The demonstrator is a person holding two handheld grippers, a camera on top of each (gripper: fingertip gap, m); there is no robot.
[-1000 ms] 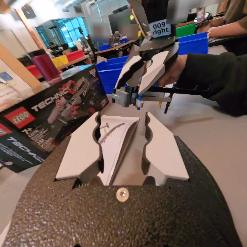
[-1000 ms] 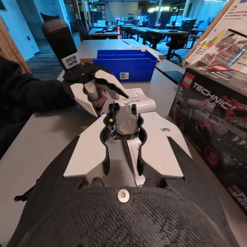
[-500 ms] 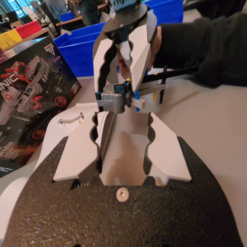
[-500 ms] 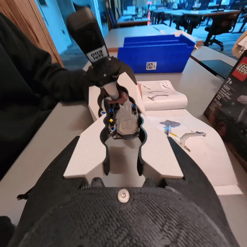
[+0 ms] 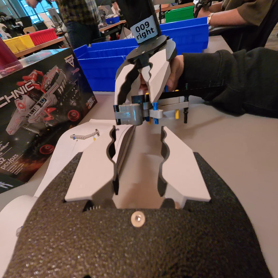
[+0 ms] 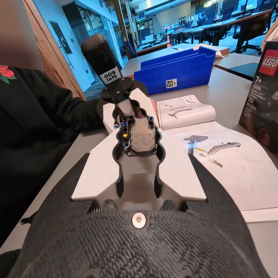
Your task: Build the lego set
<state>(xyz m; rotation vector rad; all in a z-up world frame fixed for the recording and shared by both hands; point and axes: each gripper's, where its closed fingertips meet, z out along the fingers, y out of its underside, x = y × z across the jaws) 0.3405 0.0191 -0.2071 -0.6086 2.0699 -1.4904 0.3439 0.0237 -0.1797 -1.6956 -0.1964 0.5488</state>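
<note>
Surface (image 5: 225,150), grey and wide, carries everything. Next biggest is the box (image 5: 37,108), dark with a red and grey truck picture, standing at the left in the left wrist view and at the far right (image 6: 263,105) in the other view. Behind it sit blue bins (image 5: 105,64), and one more blue bin (image 6: 173,73) lies across the surface in the right wrist view. An open booklet (image 6: 225,165) lies flat beside the box, with one page curled over.

Left hand-held gripper (image 5: 137,150) has its two fingers apart, with nothing between them. It hangs above the booklet edge, pointing at the model. Right hand-held gripper (image 6: 137,144) is clamped on the model (image 6: 141,138), a small grey and black lump with blue and yellow pins. From the left wrist view the model (image 5: 130,114) is up in the air above the surface, with long thin beams sticking out to the right, near a dark sleeve (image 5: 233,81).
</note>
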